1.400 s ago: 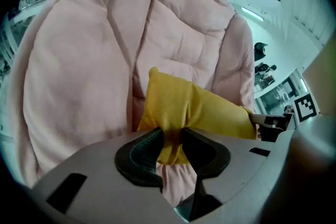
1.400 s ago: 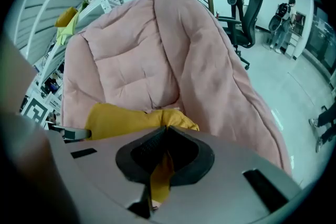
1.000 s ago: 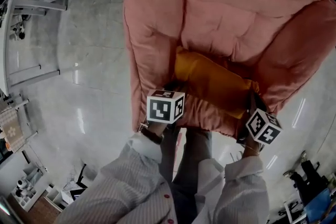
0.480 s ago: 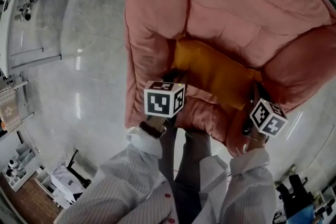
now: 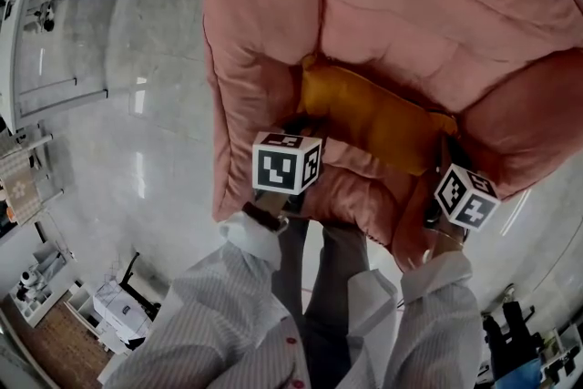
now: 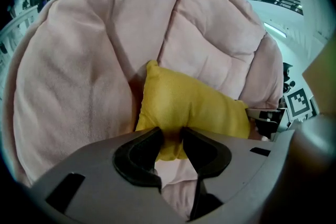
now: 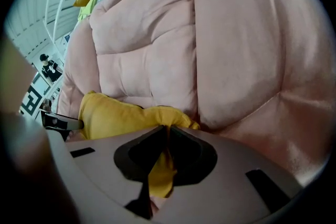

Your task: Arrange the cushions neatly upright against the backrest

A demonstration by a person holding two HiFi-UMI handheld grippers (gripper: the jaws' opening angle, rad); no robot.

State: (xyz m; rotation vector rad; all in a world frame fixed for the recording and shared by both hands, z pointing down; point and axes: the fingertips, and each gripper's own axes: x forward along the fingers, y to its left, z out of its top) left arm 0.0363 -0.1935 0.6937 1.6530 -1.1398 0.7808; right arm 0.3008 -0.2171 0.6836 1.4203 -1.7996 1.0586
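A yellow cushion (image 5: 373, 118) lies across the seat of a big pink padded armchair (image 5: 410, 5), its long side near the backrest. My left gripper (image 5: 301, 127) holds the cushion's left end. In the left gripper view a fold of the yellow cushion (image 6: 189, 107) bulges between the jaws of the left gripper (image 6: 171, 136), which are opening while the pads still touch it. My right gripper (image 5: 446, 148) is shut on the right corner. In the right gripper view the yellow cushion (image 7: 113, 115) is pinched thin in the right gripper (image 7: 168, 136).
The chair's puffy arms (image 5: 255, 77) rise on both sides of the seat. A glossy grey floor (image 5: 137, 105) spreads to the left, with metal frames (image 5: 55, 96) and cluttered furniture at its far edge. My sleeves and legs fill the bottom of the head view.
Both grippers have carried the yellow cushion a little deeper into the seat, toward the backrest. The grip of each on its end looks the same.
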